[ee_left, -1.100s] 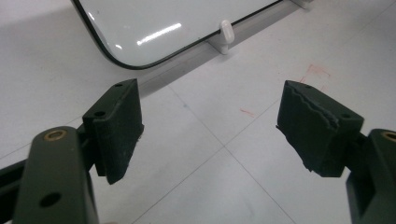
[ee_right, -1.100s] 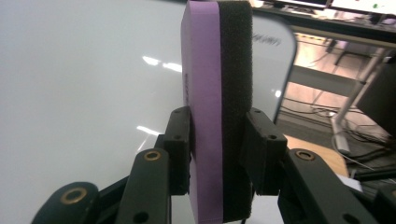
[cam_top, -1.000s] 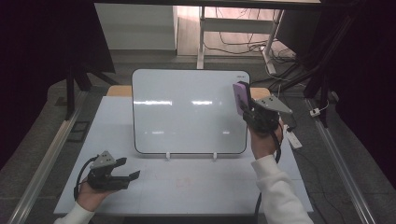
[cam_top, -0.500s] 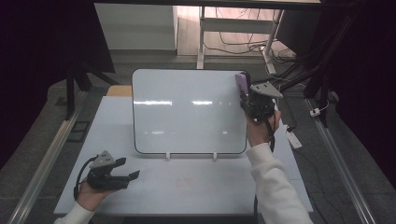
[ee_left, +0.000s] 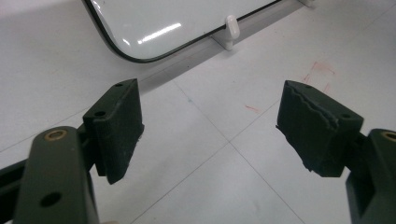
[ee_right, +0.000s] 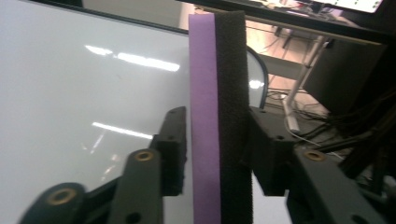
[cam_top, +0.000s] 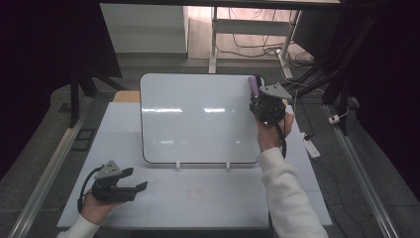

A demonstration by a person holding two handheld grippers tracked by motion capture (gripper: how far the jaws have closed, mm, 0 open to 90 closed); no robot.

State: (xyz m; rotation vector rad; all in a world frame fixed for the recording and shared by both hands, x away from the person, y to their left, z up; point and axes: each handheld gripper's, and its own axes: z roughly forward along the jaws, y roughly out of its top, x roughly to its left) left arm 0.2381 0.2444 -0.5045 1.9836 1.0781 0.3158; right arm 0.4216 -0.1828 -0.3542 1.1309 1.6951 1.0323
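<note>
The white table [cam_top: 198,208] sits in a dim room, with dark frames at the sides and cables on the floor beyond it. Nearest to me, at the table's near left, the left gripper [cam_top: 136,179] rests in the person's hand, its jaws spread wide with nothing between them. Its own view shows bare tabletop past the 2 pads and a few faint red marks [ee_left: 317,70].

Further in lies the whiteboard [cam_top: 198,119], propped at its near edge on 2 small white clips [cam_top: 177,165]. Its surface reads clean to me: I see ceiling-light glare on it but no writing.

At the board's far right corner, the right gripper [cam_top: 260,101] holds the eraser [cam_top: 254,85] upright, purple face to one side and black felt to the other. In the right gripper view the eraser [ee_right: 217,116] stands between the 2 jaws. Those jaws have just been opening, yet both pads look to be against its faces, so I read this as a loosened grip and not a release. I cannot tell whether the eraser's end touches the board.

My judgement is that the wiping is finished or close to it, since no marks remain that I can see. What is left is to let the eraser go, or set it down, and bring the right hand back.
</note>
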